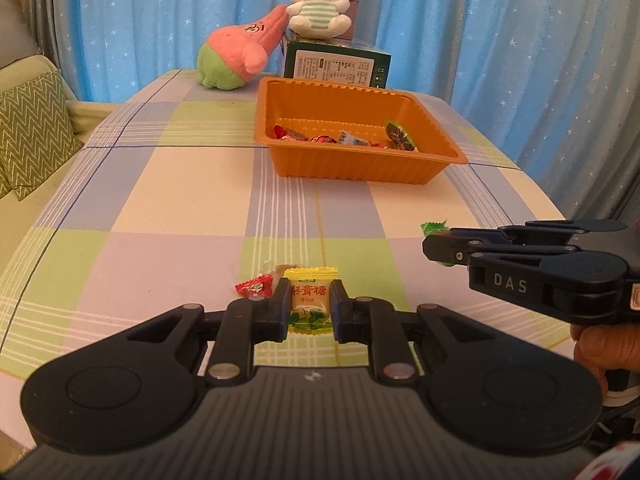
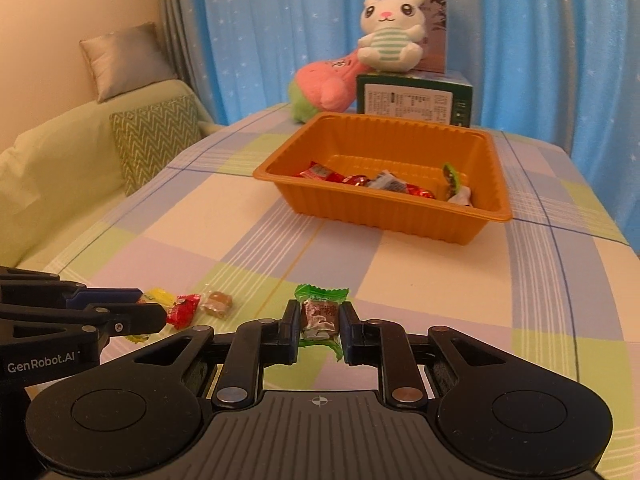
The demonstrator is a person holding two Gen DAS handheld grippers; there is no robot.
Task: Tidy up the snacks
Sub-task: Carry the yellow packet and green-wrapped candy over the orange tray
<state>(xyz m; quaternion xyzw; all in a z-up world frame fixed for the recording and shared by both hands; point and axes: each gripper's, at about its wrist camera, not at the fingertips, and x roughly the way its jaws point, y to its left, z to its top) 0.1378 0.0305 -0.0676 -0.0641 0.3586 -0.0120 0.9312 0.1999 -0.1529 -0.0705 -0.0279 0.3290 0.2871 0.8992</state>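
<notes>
My left gripper (image 1: pixel 311 304) is shut on a yellow candy packet (image 1: pixel 310 300) low over the checked tablecloth. A red wrapped candy (image 1: pixel 255 288) and a clear-wrapped brown candy (image 1: pixel 276 272) lie just left of it. My right gripper (image 2: pixel 319 330) is shut on a green-wrapped candy (image 2: pixel 320 314). The orange tray (image 1: pixel 362 164) stands further back and holds several wrapped candies (image 1: pixel 320 138). In the right wrist view the tray (image 2: pixel 384 216) is ahead and the left gripper (image 2: pixel 156 312) comes in from the left beside the red candy (image 2: pixel 183 309) and brown candy (image 2: pixel 218 303).
A green box (image 1: pixel 336 66) with a white plush (image 1: pixel 318 2) on top stands behind the tray, with a pink and green plush (image 1: pixel 236 56) to its left. A sofa with a zigzag cushion (image 1: pixel 28 136) runs along the table's left side. Blue curtains hang behind.
</notes>
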